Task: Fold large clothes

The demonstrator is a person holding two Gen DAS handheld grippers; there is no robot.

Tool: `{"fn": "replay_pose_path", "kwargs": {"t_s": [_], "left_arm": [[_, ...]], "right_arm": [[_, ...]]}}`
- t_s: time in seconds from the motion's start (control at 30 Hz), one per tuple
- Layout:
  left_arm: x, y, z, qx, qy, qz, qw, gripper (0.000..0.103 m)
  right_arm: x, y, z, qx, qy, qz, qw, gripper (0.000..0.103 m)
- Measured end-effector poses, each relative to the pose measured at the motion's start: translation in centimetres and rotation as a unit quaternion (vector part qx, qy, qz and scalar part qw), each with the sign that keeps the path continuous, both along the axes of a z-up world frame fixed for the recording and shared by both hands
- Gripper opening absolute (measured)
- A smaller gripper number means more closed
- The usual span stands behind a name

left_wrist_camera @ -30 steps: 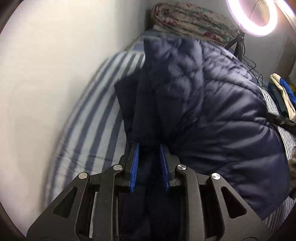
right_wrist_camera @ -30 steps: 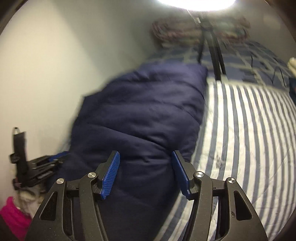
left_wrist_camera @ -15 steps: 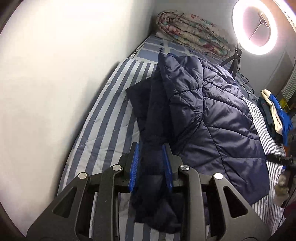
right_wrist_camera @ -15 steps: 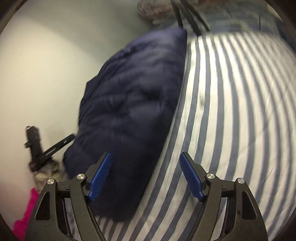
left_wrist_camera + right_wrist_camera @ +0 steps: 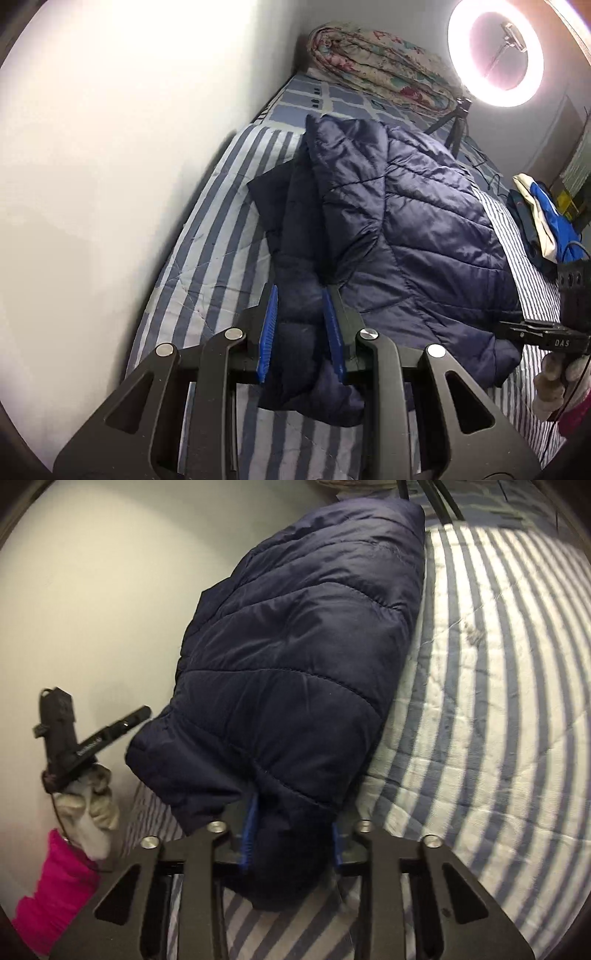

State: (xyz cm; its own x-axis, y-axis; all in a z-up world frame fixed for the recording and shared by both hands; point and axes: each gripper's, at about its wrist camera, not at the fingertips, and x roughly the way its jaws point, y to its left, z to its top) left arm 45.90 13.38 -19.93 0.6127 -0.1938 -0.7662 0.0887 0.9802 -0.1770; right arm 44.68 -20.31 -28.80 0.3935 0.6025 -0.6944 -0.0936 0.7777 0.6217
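Gripping one navy quilted jacket (image 5: pixel 406 236) with two grippers: my left gripper (image 5: pixel 301 328) has its blue pads pinched on a bunched dark fold at the jacket's near end, and my right gripper (image 5: pixel 290 834) is closing, its jaws pressing into the padded hem that bulges between them. I count one jacket, two grippers, and two gloved hands, my left hand (image 5: pixel 88 797) with a pink sleeve (image 5: pixel 51 886) and my right hand (image 5: pixel 557 380) at the edge of the other view.

Under the jacket is one bed with a blue-and-white striped sheet (image 5: pixel 498 709); a checked blue cover (image 5: pixel 332 103) lies toward the far end. One pale wall (image 5: pixel 110 147) runs along the bed's left edge. At the far end sits one rolled floral quilt (image 5: pixel 376 70), and beside it one lit ring light (image 5: pixel 495 55) on a small tripod (image 5: pixel 456 122). One small heap of clothes (image 5: pixel 543 225) lies at the bed's right edge.

The jacket stretches lengthwise down the middle of the bed, away from both grippers, its near end lifted off the sheet in my left pads and its right corner in my right ones.
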Motion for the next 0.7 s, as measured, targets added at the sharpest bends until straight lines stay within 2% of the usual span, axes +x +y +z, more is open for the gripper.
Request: {"fn": "replay_pose_path", "kwargs": {"t_s": [0.17,0.37,0.43,0.47,0.57,0.7], "left_arm": [[-1.9,-2.3,1.3,0.009,-0.006,-0.032,0.9994,0.027],[-5.2,-6.2,2.0,0.004,-0.007,-0.083,0.9965,0.027],[-6.1,-7.8,2.1,0.007,-0.010,-0.101,0.9949,0.027],[-6.5,-8.6,2.2,0.007,-0.011,-0.108,0.9941,0.027],[-7.2,-10.9,2.3,0.015,-0.017,-0.137,0.9903,0.027],[-6.4,-13.6,2.1,0.031,-0.018,-0.166,0.9855,0.027]], "right_arm": [[-2.8,-0.9,2.1,-0.048,0.002,0.014,0.999,0.018],[-8.9,-3.6,3.9,-0.103,0.009,0.034,0.994,0.015],[-11.1,-4.8,4.1,-0.112,0.014,0.030,0.993,0.013],[-12.1,-5.5,4.1,-0.114,0.017,0.028,0.993,0.003],[-14.6,-7.2,4.3,-0.125,0.022,0.022,0.992,0.002],[-15.7,-8.3,5.4,-0.128,0.002,0.009,0.992,0.002]]}}
